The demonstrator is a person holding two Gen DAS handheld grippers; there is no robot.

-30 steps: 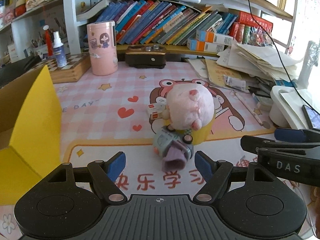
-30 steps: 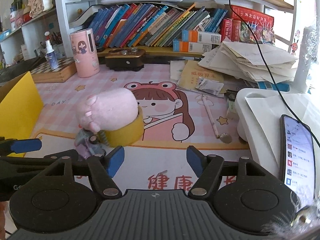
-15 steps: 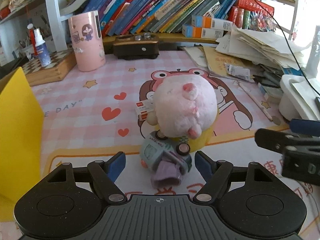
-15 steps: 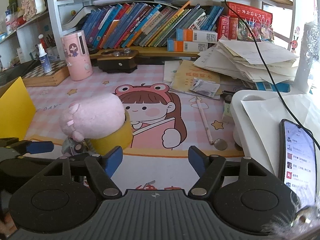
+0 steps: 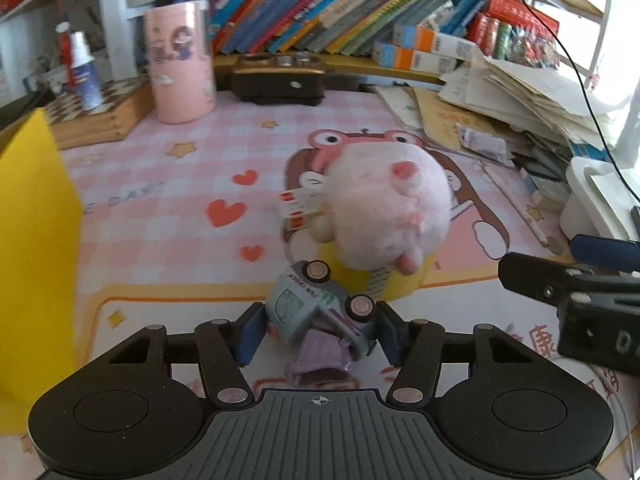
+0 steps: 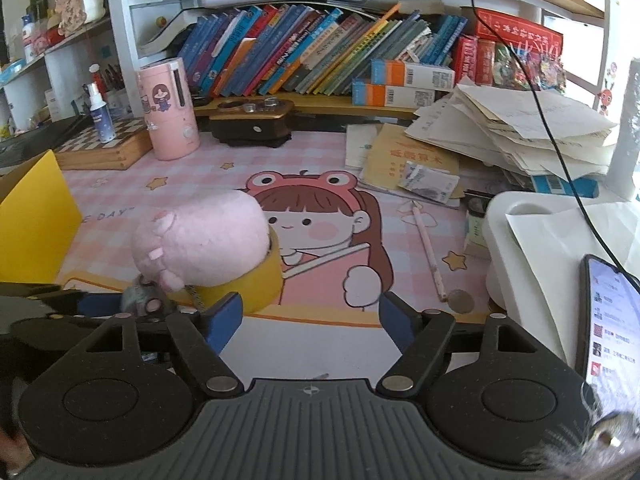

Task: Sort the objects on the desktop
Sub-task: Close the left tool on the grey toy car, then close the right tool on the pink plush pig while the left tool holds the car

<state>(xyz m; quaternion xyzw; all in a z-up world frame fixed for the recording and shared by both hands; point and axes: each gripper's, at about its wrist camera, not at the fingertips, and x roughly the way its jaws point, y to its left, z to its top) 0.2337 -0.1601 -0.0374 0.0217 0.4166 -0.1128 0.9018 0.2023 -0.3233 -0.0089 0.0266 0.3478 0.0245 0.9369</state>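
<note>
1. The plush toy [image 5: 386, 208] is pale pink with darker pink toes.
2. At its 6 o'clock, the tape roll [image 6: 256, 284] is yellow.
3. The toy truck [image 5: 316, 304] is grey-blue with pink-hubbed wheels and a lilac rear.
4. The desk mat [image 5: 168, 208] is pink-and-white checked, with red hearts, yellow stars and a cartoon girl.
5. At 9 o'clock, the box [image 5: 36, 240] is bright yellow.
6. The fingertips [image 5: 250, 336] carry blue pads on black arms.

From my left wrist view, the toy truck [image 5: 320, 308] lies on the desk mat [image 5: 168, 216], the plush toy [image 5: 388, 208] just beyond at one o'clock, the box [image 5: 36, 248] at nine.
</note>
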